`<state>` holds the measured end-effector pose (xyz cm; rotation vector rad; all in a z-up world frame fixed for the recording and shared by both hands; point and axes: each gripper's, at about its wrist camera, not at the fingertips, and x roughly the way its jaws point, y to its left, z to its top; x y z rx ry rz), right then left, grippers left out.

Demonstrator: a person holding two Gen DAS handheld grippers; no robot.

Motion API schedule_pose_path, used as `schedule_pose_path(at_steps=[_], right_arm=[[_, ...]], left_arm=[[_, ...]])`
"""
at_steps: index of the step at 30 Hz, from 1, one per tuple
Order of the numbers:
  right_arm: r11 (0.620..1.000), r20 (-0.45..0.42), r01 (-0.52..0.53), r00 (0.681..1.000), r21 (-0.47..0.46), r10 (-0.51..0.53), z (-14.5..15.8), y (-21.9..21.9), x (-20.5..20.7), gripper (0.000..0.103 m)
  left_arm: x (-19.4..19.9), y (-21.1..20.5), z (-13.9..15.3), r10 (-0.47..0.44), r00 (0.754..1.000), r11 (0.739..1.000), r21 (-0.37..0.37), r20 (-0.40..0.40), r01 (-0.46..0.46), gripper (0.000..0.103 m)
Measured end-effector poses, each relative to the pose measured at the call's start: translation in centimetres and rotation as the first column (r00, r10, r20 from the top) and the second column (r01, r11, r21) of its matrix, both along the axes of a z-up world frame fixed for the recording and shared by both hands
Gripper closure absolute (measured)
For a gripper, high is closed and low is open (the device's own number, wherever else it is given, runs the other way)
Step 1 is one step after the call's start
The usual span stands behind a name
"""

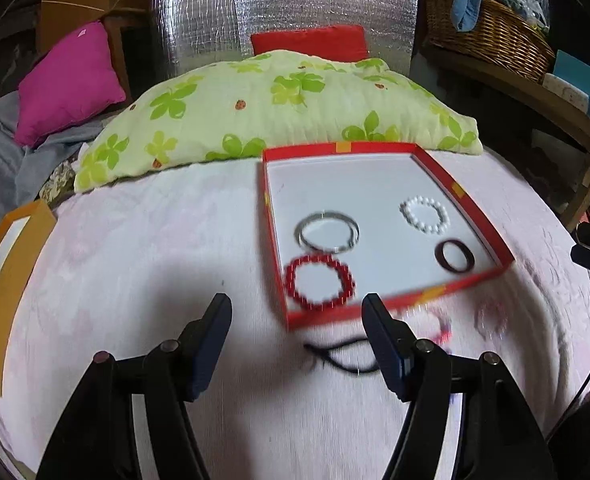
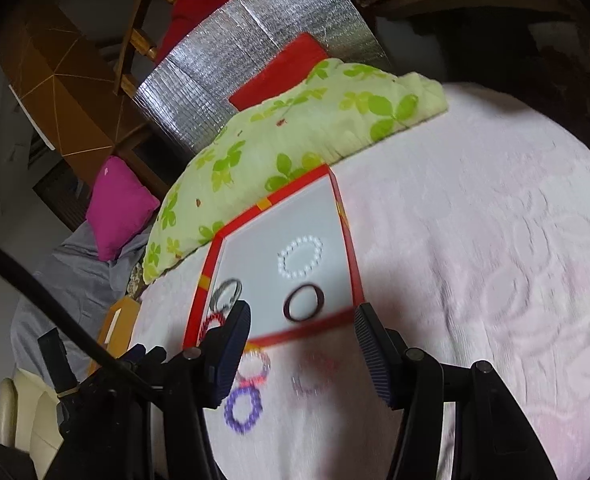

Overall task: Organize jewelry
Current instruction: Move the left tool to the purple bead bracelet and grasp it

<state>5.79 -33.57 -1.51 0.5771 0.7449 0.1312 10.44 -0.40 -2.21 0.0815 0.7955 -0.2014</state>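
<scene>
Nearest in the left wrist view, the left gripper (image 1: 297, 312) hangs over the pale pink bedspread (image 1: 135, 260) with its two dark fingers (image 1: 211, 336) standing apart and nothing between them. Just past the fingertips a thin black cord (image 1: 339, 356) lies loose on the cloth, and to its right a blurred pink and red bracelet (image 1: 441, 330) shows beside the right-hand finger.

In the right wrist view, the right gripper (image 2: 301, 320) is likewise spread, empty, above the bedspread. Near its left finger lie a purple bead bracelet (image 2: 242, 408) and, just beyond it, a pale pink bead bracelet (image 2: 255, 364); a faint, blurred ring shape (image 2: 309, 380) sits on the cloth between the fingers, too smeared to tell what it is.

Farther on stands the shallow red box (image 1: 391, 306) with a white floor. Inside it are four pieces, all apart or nearly so: a red bead bracelet (image 1: 319, 282) in the near left corner, a clear bangle (image 1: 327, 232) just behind it and about touching it, a dark brown bangle (image 1: 455, 256) toward the near right corner, and a white bead bracelet (image 1: 425, 214) behind that.

An orange box lid (image 1: 11, 280) lies at the far left edge of the bedspread. Behind the red box rests a green flowered pillow (image 1: 255, 112), then a red cushion (image 1: 311, 42) against a silver quilted sheet (image 1: 287, 4), a magenta cushion (image 1: 69, 80) at the left, and a wicker basket (image 1: 491, 36) at the right.
</scene>
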Motion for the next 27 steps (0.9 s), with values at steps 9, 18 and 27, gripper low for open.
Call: schedule_pose_path(at_steps=[9,18,27], right_arm=[[0.998,-0.068,-0.039,0.997,0.040,0.041,-2.2,0.4,-2.8,0.046],[0.995,-0.113,-0.094,0.989,0.027,0.097,-3.6,2.8,-2.2,0.058],[0.998,-0.194,-0.064,0.979,0.025,0.067,-5.8,3.6,-0.3,0.070]], left_arm=[[-4.6,0.2,-2.2,-0.044,0.998,0.998,0.037,-0.048,0.045,0.035],[-6.7,-1.8,-3.5,-0.123,0.990,0.991,0.047,-0.074,0.127,0.035],[-5.7,-3.2,-3.8,-0.170,0.980,0.985,-0.062,-0.104,0.164,0.035]])
